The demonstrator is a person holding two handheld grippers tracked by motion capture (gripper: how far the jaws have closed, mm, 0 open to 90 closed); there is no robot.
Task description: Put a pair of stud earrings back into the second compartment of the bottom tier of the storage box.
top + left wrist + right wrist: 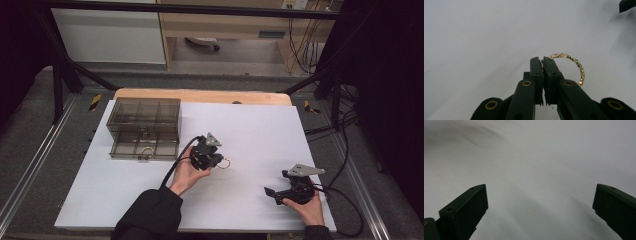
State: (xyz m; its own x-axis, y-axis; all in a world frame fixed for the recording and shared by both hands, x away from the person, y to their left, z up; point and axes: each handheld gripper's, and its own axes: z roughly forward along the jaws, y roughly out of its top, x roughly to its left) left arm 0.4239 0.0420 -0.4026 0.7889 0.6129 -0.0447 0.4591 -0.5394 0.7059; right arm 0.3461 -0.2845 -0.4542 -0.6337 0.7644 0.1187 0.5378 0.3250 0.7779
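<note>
Left gripper (542,62) fingers pinch ring (574,65), right of box (145,127); stowing left; right gripper (540,202) fingers wide, idle

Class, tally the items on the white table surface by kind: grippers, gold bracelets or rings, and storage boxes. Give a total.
Grippers: 2, left gripper and right gripper
Gold rings: 2, beaded bracelet in the left gripper, ring in the drawer
Storage boxes: 1, drawer box
Total: 5
</note>
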